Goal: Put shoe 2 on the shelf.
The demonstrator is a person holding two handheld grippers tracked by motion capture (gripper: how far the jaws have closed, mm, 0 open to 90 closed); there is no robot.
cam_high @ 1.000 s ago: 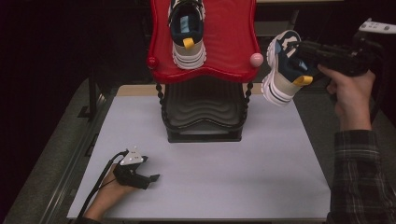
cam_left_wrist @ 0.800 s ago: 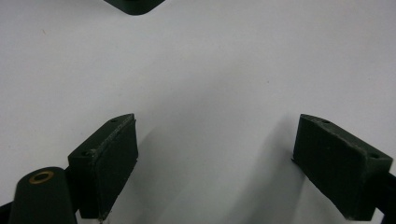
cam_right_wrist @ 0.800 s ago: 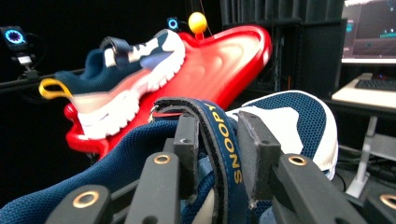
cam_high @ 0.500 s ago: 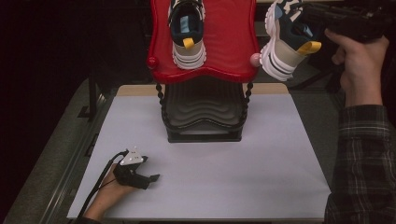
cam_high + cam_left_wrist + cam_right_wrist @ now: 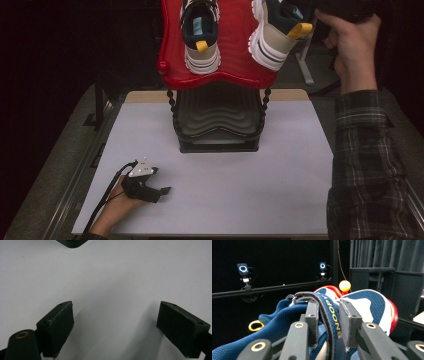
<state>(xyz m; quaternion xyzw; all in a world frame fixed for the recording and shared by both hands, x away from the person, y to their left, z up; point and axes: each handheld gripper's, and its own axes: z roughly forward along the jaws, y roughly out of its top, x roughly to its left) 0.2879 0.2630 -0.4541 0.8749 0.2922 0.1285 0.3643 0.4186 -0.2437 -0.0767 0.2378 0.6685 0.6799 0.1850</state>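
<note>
- A person sits at a table covered by a pale grey mat (image 5: 240, 190), with a two-jaw gripper in each hand.
- At the far edge of the mat stands a black ribbed stand (image 5: 217, 120) that carries a glossy red tray (image 5: 235, 55) with a wavy front edge.
- One sneaker (image 5: 200, 37), navy and cream with a yellow heel loop, rests on the left half of the red tray, heel toward the viewer.
- The right gripper (image 5: 328, 322) is held high at the upper right of the high view, above the tray's right side, in the person's right hand (image 5: 352, 47); a plaid sleeve (image 5: 372, 165) covers the forearm.
- Its jaws are clamped on the navy tongue and strap of a second sneaker (image 5: 277, 35), which hangs tilted in the air over the right edge of the red tray, sole toward the viewer.
- In the right gripper view, the strap shows yellow lettering between the two black jaws, and a small yellow ball (image 5: 344, 286) sits beyond the shoe.
- The left gripper (image 5: 162, 191) lies low on the mat near its front left corner, held in the left hand (image 5: 117, 205).
- Its jaws stand wide apart with bare mat between them.
</note>
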